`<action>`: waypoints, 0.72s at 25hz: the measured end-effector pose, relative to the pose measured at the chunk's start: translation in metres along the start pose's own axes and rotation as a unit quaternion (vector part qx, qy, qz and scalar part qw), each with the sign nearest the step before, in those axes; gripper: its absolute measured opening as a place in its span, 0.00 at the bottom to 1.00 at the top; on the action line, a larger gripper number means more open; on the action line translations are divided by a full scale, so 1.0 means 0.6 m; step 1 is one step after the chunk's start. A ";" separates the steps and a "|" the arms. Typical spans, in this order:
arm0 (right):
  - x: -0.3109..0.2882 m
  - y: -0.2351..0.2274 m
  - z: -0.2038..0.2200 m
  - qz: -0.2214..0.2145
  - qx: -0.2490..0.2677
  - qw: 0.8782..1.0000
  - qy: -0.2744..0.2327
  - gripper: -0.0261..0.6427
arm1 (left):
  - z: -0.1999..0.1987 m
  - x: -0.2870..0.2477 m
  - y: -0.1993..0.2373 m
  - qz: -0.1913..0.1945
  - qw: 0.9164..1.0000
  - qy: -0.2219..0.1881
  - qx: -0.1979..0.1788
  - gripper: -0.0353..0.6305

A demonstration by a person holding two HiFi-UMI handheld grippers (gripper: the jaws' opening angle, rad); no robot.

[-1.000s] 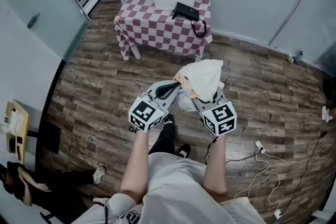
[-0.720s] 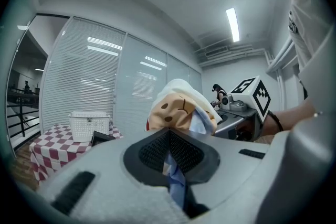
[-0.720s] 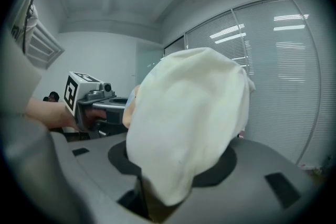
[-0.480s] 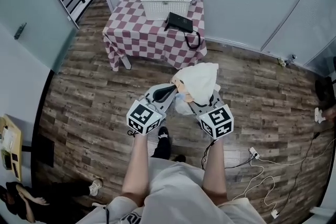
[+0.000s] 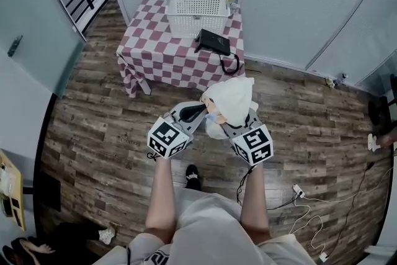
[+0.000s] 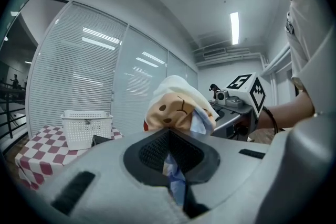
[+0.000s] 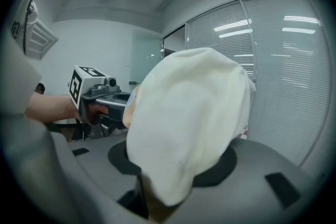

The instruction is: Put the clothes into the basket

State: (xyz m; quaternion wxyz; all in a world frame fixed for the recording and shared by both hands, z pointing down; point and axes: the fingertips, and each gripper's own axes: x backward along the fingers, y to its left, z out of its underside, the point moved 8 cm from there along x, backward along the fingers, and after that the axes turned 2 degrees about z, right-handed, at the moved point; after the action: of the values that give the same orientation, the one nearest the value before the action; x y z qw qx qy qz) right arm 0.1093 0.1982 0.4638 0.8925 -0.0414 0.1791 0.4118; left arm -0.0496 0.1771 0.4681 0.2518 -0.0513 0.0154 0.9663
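Both grippers are up in front of the person, well short of the checked worktop (image 5: 162, 46). The left gripper (image 5: 201, 111) has its fingers pinching a pale blue fold of the clothes (image 5: 232, 98). The right gripper (image 5: 229, 127) has its fingers clamped on the cream fabric draped over them. The bundle hangs between them above the wood floor (image 5: 105, 133). The white basket (image 5: 197, 8) sits on the worktop, with a black bag (image 5: 213, 42) just beside it.

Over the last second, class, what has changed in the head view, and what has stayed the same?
The person has walked toward the checked table; it and the white basket now show nearer. The left gripper and right gripper stay clamped on the clothes, carried in front as before.
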 end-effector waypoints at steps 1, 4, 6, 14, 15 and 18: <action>-0.012 -0.006 -0.003 0.003 -0.001 1.000 0.001 0.37 | 0.000 -0.005 0.013 0.000 1.000 0.003 -0.003 0.08; -0.040 -0.013 -0.012 0.013 -0.008 1.000 -0.003 0.37 | -0.002 -0.008 0.046 0.001 1.000 0.006 -0.010 0.08; -0.056 -0.012 -0.016 0.018 -0.012 1.000 -0.003 0.37 | -0.001 -0.007 0.063 0.004 1.000 0.010 -0.014 0.08; -0.102 -0.017 -0.033 0.018 -0.007 1.000 0.006 0.37 | 0.001 -0.001 0.109 0.000 1.000 0.014 -0.014 0.08; -0.110 -0.020 -0.036 0.016 -0.006 1.000 0.006 0.37 | 0.000 -0.001 0.116 -0.001 1.000 0.016 -0.014 0.07; -0.136 -0.022 -0.046 0.005 0.001 1.000 0.009 0.37 | 0.001 0.006 0.138 -0.005 1.000 0.026 -0.013 0.07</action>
State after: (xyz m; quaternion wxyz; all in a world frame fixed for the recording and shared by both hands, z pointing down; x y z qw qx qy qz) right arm 0.0629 0.1246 0.4659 0.8890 -0.0433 0.1880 0.4152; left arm -0.0931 0.1063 0.4686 0.2553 -0.0795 0.0090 0.9635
